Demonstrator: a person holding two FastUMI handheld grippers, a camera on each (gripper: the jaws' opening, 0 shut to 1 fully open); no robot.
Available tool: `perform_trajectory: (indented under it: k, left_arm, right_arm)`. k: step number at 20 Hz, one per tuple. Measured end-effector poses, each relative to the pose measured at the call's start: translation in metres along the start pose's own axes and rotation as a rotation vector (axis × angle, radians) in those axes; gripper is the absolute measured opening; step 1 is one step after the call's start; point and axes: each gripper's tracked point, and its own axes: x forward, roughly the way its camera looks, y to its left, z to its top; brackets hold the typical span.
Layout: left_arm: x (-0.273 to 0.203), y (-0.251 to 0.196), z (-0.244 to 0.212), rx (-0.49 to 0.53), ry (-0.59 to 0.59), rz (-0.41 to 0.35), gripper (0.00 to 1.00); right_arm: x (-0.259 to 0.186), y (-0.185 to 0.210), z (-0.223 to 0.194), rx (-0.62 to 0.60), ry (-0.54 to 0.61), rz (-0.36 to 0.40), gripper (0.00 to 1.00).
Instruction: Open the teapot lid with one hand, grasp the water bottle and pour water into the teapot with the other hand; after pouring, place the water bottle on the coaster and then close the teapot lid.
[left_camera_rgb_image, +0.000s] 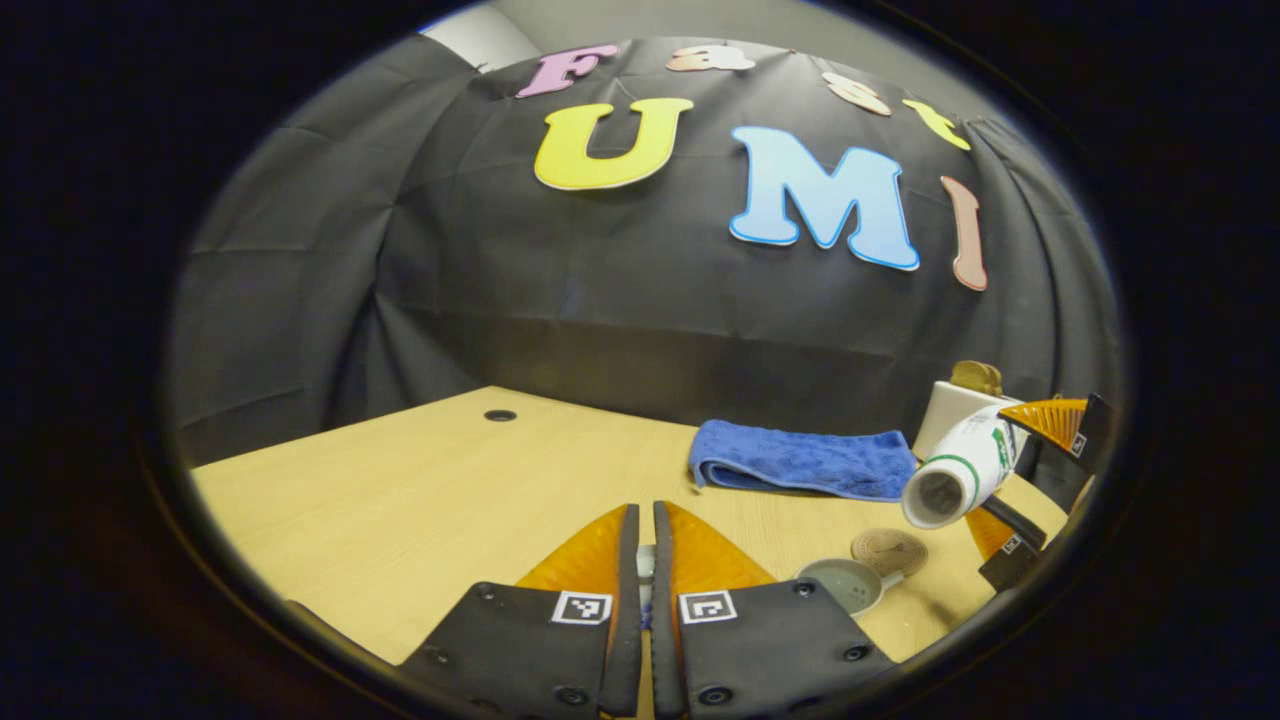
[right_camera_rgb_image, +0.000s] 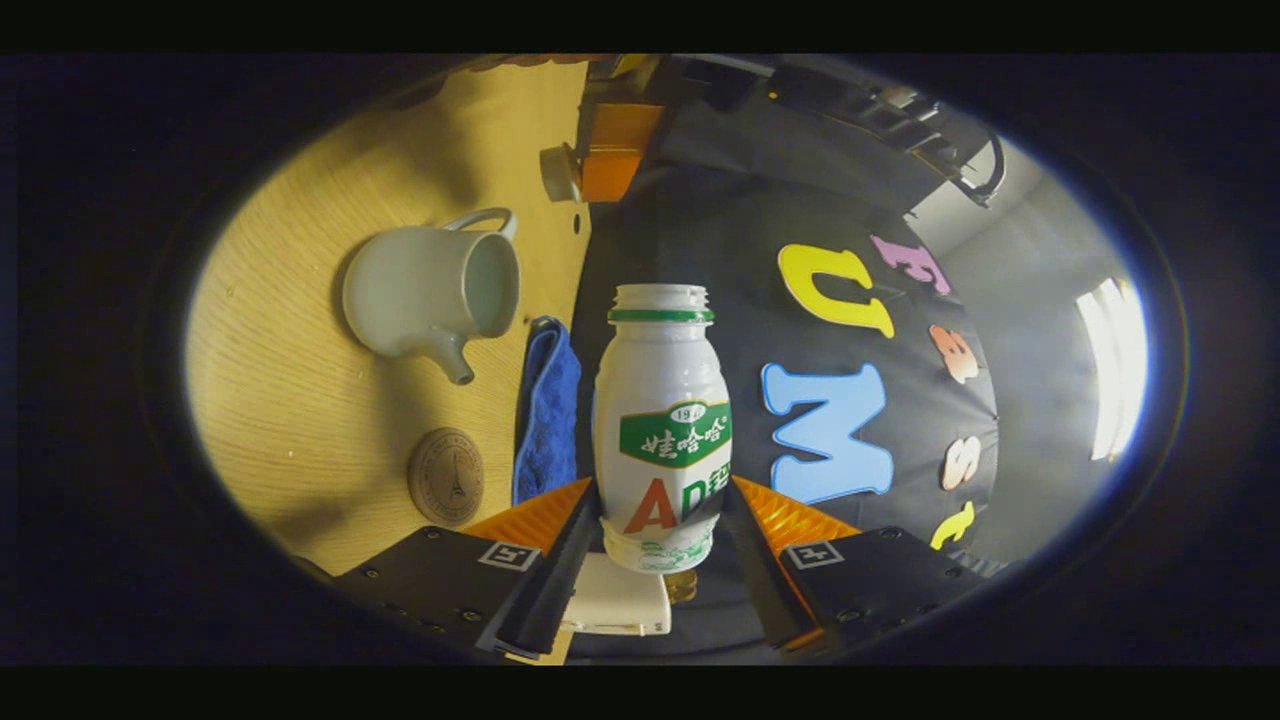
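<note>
In the left gripper view I see my left gripper (left_camera_rgb_image: 645, 560) with its fingers almost together, pinching a small pale thing; I cannot tell if it is the lid. To the right lies the blue towel (left_camera_rgb_image: 800, 460), then the open teapot (left_camera_rgb_image: 850, 583) and the coaster (left_camera_rgb_image: 888, 550) on the table (left_camera_rgb_image: 400, 500). Above them my right gripper (left_camera_rgb_image: 1015, 490) holds the bottle (left_camera_rgb_image: 960, 470) tilted, its open mouth directly above the coaster, just beside the teapot. In the right gripper view both fingers press on the bottle (right_camera_rgb_image: 662, 430).
</note>
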Motion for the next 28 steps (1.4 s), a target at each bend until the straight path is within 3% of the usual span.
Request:
perform_trajectory:
  k: [3,21,25,26,28]
  left_arm:
    - [0.001,0.001,-0.001,0.001,0.002,0.001,0.11]
    - [0.001,-0.001,-0.003,0.000,0.011,-0.006,0.14]
    - [0.001,-0.001,-0.004,0.001,0.015,-0.007,0.07]
    - [0.001,-0.002,-0.005,0.002,0.017,-0.007,0.14]
    - [0.002,-0.001,-0.006,0.006,0.019,-0.007,0.14]
  right_arm:
    - [0.002,-0.004,0.001,-0.039,-0.011,-0.003,0.74]
    - [0.006,-0.015,0.002,-0.175,-0.050,-0.021,0.74]
    - [0.008,-0.017,0.001,-0.192,-0.050,-0.024,0.74]
    - [0.009,-0.017,0.001,-0.195,-0.049,-0.024,0.74]
    - [0.009,-0.018,0.001,-0.202,-0.049,-0.022,0.74]
